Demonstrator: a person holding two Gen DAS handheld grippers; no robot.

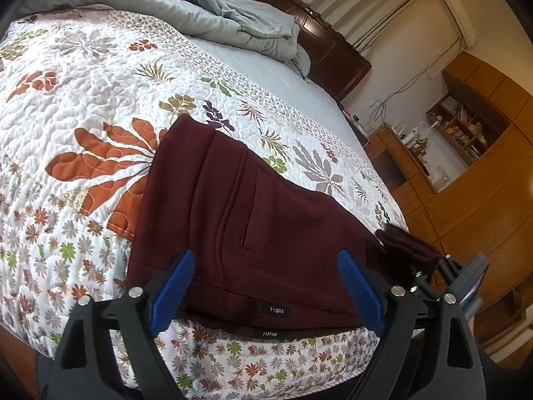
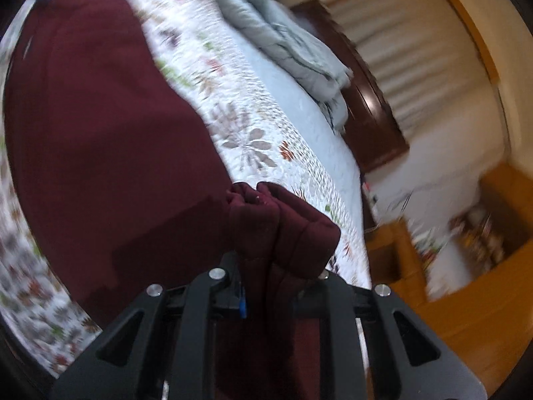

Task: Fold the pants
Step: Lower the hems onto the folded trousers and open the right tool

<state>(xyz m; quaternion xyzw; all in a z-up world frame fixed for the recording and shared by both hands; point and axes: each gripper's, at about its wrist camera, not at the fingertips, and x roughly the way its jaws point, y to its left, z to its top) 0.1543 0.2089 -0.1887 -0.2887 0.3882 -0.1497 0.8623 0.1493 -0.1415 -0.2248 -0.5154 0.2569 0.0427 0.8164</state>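
Soft, even daylight; left wrist view sharp, right wrist view motion-blurred, both fisheye-warped at edges.

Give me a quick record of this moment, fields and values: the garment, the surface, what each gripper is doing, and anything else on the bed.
garment: maroon pants, partly folded, slit pocket showing
surface: floral quilt on bed
left gripper: open, blue fingers astride the pants' near edge
right gripper: shut on a bunched end of the pants, lifted off the quilt
also on bed: grey duvet, heaped by the headboard
image quality: right wrist view blurred
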